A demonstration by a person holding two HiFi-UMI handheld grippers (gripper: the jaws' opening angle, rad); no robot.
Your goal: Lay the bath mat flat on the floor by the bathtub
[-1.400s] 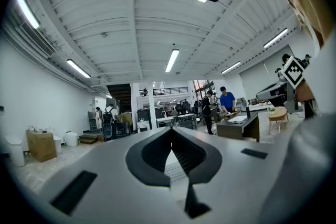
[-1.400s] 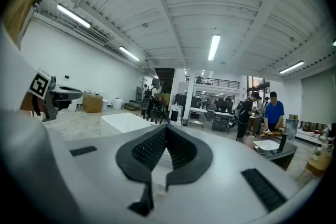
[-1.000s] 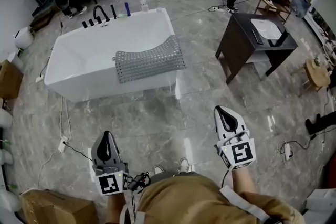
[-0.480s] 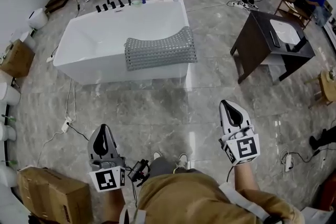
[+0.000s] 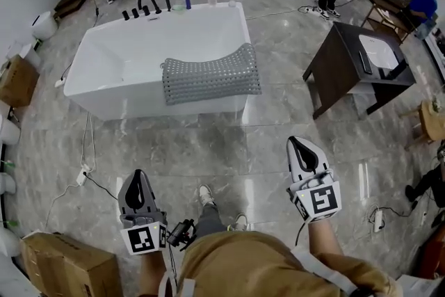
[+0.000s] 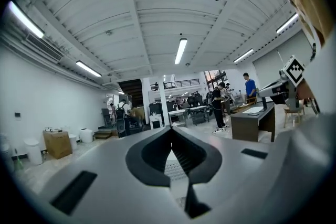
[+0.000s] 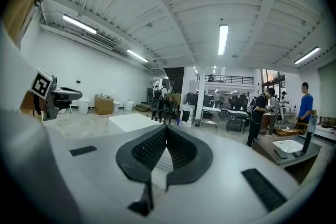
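Left gripper (image 6: pixel 171 130): jaws pressed together tip to tip, nothing pinched. Right gripper (image 7: pixel 166 128): same, clenched on air. Both held low in front of the body, tips aimed toward the tub (image 5: pixel 115 55), well apart from each other and well short of it.

Between grippers and tub, only bare floor (image 5: pixel 229 142), with one shoe (image 5: pixel 206 195) stepped ahead and a cable (image 5: pixel 94 181) toward the floor's left edge.

Mat (image 5: pixel 211 73) not on the floor. Draped over the tub's near rim toward its right end, humped, front flap hanging down the outer wall, rest lying back over the basin. Grey, nubbed, looks rubbery and floppy.

Taps (image 5: pixel 142 5) on the far rim, clear of the mat. Dark cabinet (image 5: pixel 348 69) on the floor right of the tub. Box (image 5: pixel 62 264) at the floor's near left corner.

Step in hand, judging by the gap: approach to the tub, no contact with the mat.

Next move likely calls for:
- closing the distance and parting both jaws
- pinching the hanging edge near its two corners
- lifting it clear of the rim
- spreading it on the floor along the tub's near side

Worth gripping wide apart so the mat hangs open rather than folding. Likely to sag in the middle.
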